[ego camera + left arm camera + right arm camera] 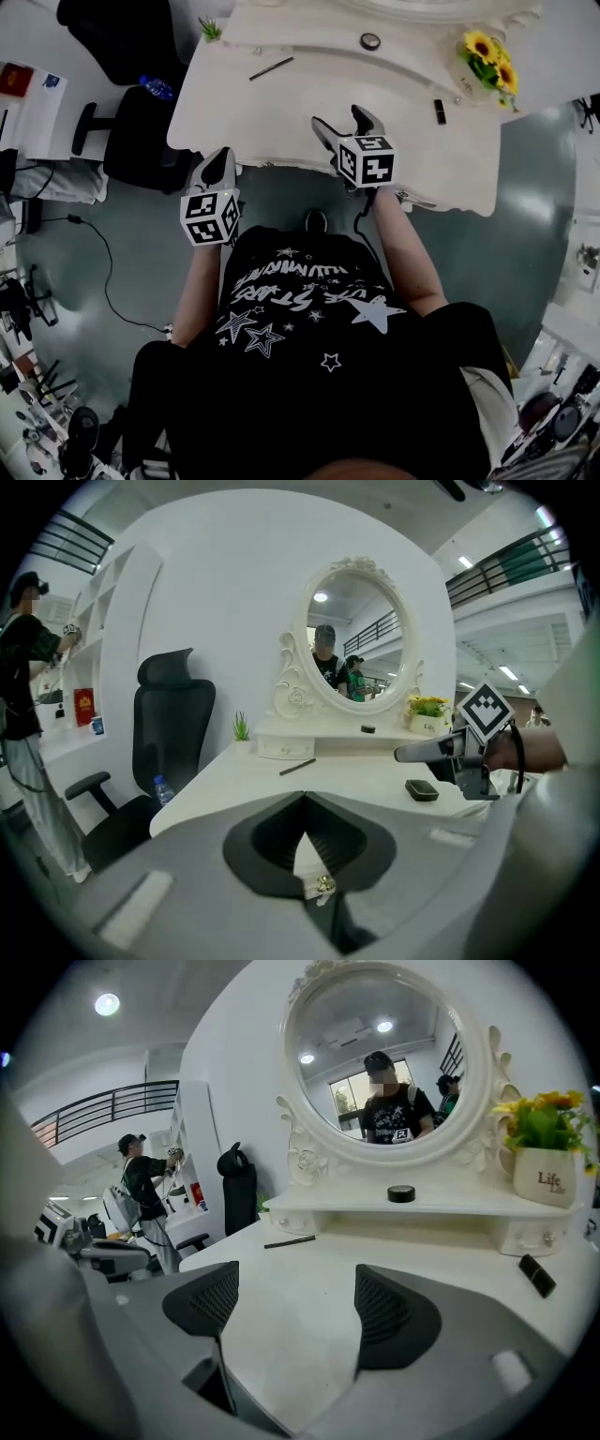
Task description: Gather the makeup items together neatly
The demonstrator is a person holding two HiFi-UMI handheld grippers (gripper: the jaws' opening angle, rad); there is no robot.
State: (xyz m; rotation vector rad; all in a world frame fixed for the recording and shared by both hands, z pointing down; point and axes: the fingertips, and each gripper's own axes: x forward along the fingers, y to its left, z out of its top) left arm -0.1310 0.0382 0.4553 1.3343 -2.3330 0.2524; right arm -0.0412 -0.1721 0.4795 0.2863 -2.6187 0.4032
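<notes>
Three makeup items lie scattered on the white vanity table (281, 122), well apart from one another. A slim dark pencil (271, 67) is at eleven o'clock from my claws. A small round black pot (370, 40) sits on the raised shelf at twelve o'clock, below the oval mirror (389, 1054). A dark flat case (440, 111) lies at two o'clock, near the vase of sunflowers (489, 58). My left claw (222, 157) hangs at the near edge of the table, at seven o'clock from the pencil, jaws clenched together on nothing. My right claw (339, 117) hovers over bare tabletop nearer the middle, jaws released and wide apart, with only white surface between them. Nothing is gathered yet, by my judgement. The step in hand looks like a first pickup, and the case seems closest to my open right claw. To do it well, I would straddle its narrow sides, close gently so it does not skid on the smooth top, and carry it toward the pencil rather than slide it. The left claw must open before taking the thin pencil, which probably wants a pinch across its middle.
</notes>
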